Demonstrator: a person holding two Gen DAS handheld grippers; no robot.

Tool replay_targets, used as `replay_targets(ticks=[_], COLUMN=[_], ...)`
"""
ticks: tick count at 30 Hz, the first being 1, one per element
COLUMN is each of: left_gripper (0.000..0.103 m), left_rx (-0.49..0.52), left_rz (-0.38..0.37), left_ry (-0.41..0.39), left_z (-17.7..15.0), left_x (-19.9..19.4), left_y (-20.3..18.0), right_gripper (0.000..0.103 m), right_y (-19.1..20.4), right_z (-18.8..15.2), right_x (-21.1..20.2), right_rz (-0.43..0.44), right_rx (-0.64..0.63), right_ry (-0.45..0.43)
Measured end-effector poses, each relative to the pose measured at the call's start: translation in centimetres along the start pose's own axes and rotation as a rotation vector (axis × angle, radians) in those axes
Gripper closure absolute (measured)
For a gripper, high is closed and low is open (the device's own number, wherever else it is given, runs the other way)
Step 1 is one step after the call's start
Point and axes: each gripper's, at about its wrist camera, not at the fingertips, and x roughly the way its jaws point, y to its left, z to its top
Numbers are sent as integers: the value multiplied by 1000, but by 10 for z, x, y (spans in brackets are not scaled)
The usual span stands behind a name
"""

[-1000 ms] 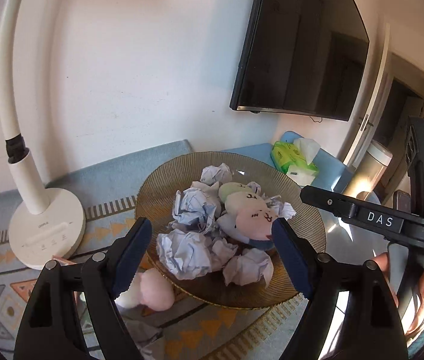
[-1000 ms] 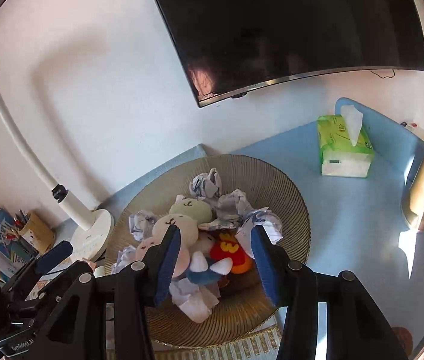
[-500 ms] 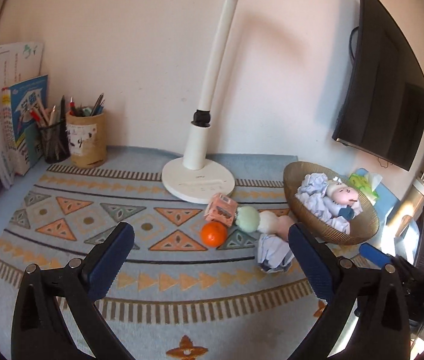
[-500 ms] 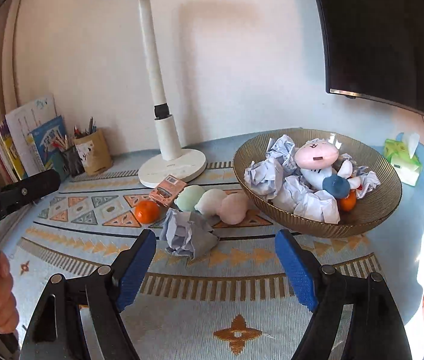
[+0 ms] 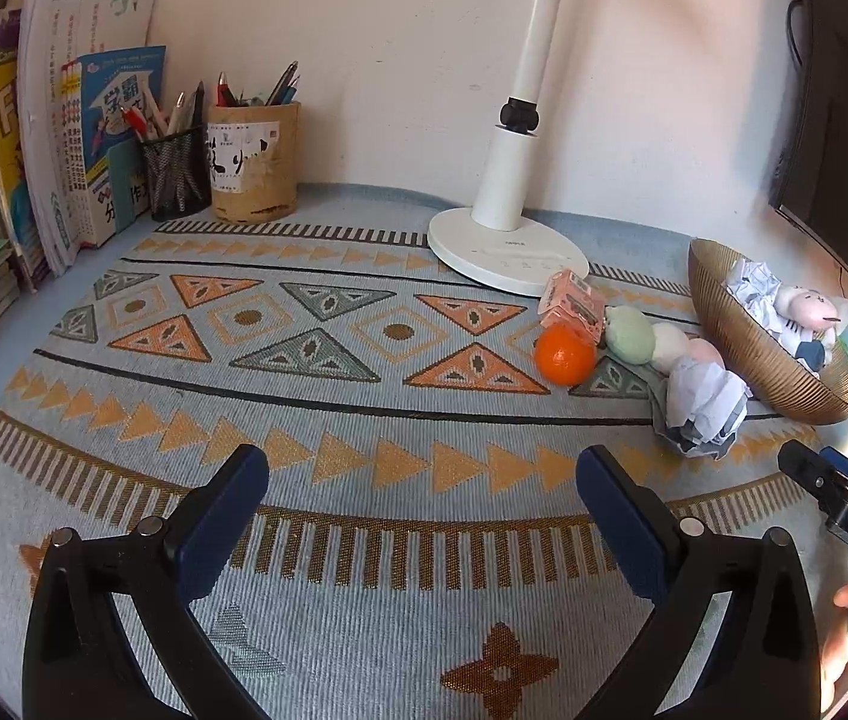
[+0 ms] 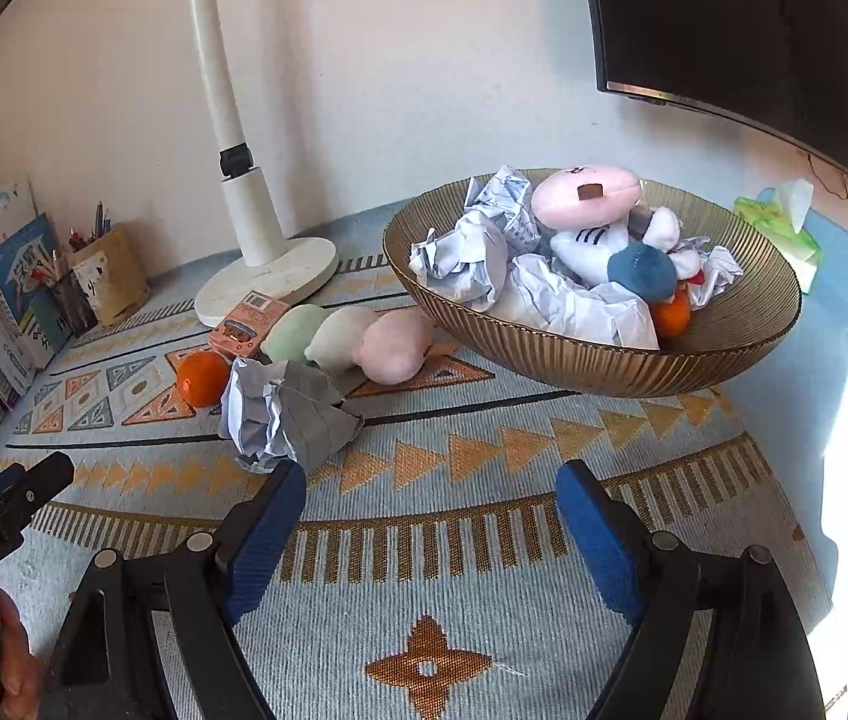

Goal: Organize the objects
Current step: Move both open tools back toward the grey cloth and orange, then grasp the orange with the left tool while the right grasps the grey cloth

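- Your left gripper (image 5: 422, 483) has its blue fingers spread wide apart, and it holds nothing.
- Your right gripper (image 6: 431, 495) is spread wide too, with nothing between its fingers.
- Both hang over the woven rug with orange and grey triangles (image 5: 316, 354).
- A tall white desk lamp with a round base (image 5: 508, 249) stands at the back by the wall, close behind the loose things on the rug.
- On the far left you have a row of standing school books (image 5: 64, 138), a black mesh pen holder (image 5: 177, 177) and a round tan pen cup with a paper label (image 5: 253, 165).
- A dark flat screen (image 6: 754, 30) hangs on the wall, and a green tissue pack (image 6: 781, 228) lies behind the bowl.
- You can read "DAS" on the right gripper's side in the left camera, and "GenRobot.AI" on the left gripper's side in the right camera. The book writing is too small to read.
- The ribbed golden bowl (image 6: 580, 360) sits on the rug at the right. It holds crumpled paper balls, a pink and white soft toy (image 6: 592, 198) and a small orange fruit (image 6: 671, 315).
- Just left of the bowl lie a row of three soft egg shapes, green, white and pink (image 6: 343, 333), with the pink one touching the bowl.
- Next to them are a small pink box (image 5: 571, 306), an orange fruit (image 5: 565, 354) and a crumpled ball of white and grey paper (image 6: 283, 414), which is right in front of your right gripper's left finger.
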Motion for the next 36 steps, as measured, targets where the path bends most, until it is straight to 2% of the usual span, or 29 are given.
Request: replay_targets(ticks=[8, 18, 20, 22, 24, 26, 29, 31, 34, 36], left_gripper=[1, 1, 1, 1, 1, 1, 2, 8, 9, 16], left_rx=[-61, -43, -9, 19, 90, 171, 256, 262, 248, 236], left_rz=[-27, -25, -69, -139, -197, -227, -272, -306, -347, -385], left_ry=[32, 31, 53, 89, 113, 121, 163, 198, 237, 260], left_z=[1, 2, 8, 21, 37, 51, 62, 65, 67, 65], left_x=[7, 6, 8, 14, 23, 36, 68, 87, 108, 114], left_y=[11, 7, 1, -5, -16, -27, -38, -42, -43, -41], right_gripper=[10, 10, 10, 10, 10, 10, 10, 10, 18, 23], right_y=[9, -3, -3, -1, 0, 5, 14, 16, 19, 21], right_z=[0, 1, 3, 7, 13, 19, 25, 27, 31, 33], right_x=[-1, 0, 1, 8, 17, 28, 48, 58, 70, 74], right_rz=[-39, 20, 83, 178, 267, 318, 347, 342, 373, 380], right_rx=[-49, 9, 6, 25, 93, 135, 160, 174, 202, 209], right_ry=[-12, 6, 27, 89, 143, 197, 271, 283, 308, 303])
